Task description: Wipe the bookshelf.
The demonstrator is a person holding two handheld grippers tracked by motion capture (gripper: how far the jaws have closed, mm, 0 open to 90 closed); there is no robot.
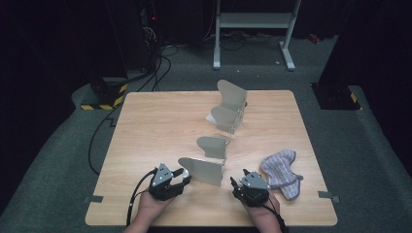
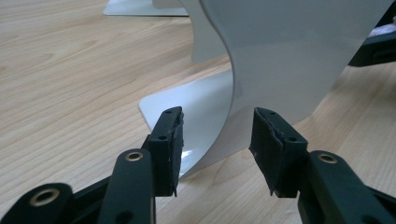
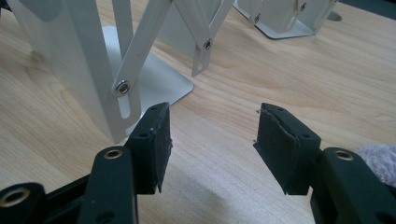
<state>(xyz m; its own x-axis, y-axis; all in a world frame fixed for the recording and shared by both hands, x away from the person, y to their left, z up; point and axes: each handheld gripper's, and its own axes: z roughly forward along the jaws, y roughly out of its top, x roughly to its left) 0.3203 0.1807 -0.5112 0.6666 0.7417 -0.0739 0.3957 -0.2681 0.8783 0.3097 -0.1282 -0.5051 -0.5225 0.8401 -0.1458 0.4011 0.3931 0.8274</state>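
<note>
At the near edge of the wooden counter, two hands come in from below, each holding a hand-held gripper pointed away from the person. The left hand-held gripper stands open; its pads straddle the curved edge of the nearest metal panel without pressing it. The right hand-held gripper is open too, with bare wood between its pads. The task's thing, an extendable metal bookend rack, stands upright at mid-counter, its long axis running from the near panel, between the two grippers, to the far edge, panels joined by scissor links. No writing is legible. A striped sock lies right of the right gripper.
</note>
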